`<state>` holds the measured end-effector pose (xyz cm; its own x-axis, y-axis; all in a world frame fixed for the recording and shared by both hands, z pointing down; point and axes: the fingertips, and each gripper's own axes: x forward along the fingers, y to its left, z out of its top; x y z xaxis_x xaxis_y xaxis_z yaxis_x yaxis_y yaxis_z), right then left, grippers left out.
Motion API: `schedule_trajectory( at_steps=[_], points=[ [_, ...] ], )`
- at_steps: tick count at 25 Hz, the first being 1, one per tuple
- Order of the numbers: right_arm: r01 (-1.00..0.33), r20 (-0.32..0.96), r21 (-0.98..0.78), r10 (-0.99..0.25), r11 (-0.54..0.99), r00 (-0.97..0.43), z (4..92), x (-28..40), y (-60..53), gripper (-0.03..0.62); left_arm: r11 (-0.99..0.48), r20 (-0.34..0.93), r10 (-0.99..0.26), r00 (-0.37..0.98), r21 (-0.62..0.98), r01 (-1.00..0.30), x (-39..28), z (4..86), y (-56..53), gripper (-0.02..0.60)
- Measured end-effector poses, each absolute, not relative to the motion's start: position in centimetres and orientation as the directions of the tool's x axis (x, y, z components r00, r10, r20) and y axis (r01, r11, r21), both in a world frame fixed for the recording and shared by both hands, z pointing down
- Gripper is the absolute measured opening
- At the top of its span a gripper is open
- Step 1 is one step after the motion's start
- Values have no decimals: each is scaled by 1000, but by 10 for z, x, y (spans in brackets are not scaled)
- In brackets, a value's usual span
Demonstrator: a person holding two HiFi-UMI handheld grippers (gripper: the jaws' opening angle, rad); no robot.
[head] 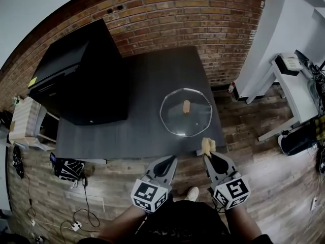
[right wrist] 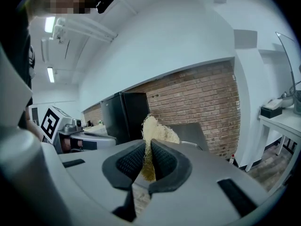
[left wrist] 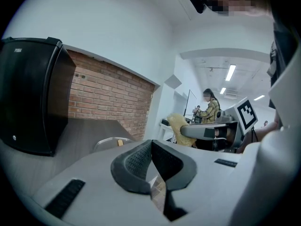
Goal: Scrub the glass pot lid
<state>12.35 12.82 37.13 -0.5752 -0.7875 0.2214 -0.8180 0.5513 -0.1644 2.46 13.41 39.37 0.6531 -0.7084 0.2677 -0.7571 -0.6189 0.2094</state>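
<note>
The glass pot lid (head: 186, 112), with a small wooden knob, lies flat on the dark table (head: 132, 121) near its front right corner; its rim shows low in the left gripper view (left wrist: 106, 143). My right gripper (head: 208, 155) is shut on a yellow loofah scrubber (head: 207, 146) that sticks up between its jaws (right wrist: 155, 132), just short of the table's front edge. My left gripper (head: 172, 159) is held beside it with its jaws closed together and nothing between them (left wrist: 151, 147). Both grippers are in front of the table, clear of the lid.
A black mini fridge (head: 76, 75) stands on the table's left part. A brick wall (head: 193, 14) runs behind. A white desk (head: 299, 85) stands at the right. Cables and a bag (head: 68, 168) lie on the wood floor at the left. A person stands far off (left wrist: 210, 106).
</note>
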Motion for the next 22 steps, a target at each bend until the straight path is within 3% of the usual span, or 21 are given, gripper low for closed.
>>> schedule_trajectory(
  at_steps=[22],
  points=[
    [-790,203,-163,-763,591,-613,370,120,157,43,-589,254,-739,624,207,-781,24,392,169,31]
  ],
)
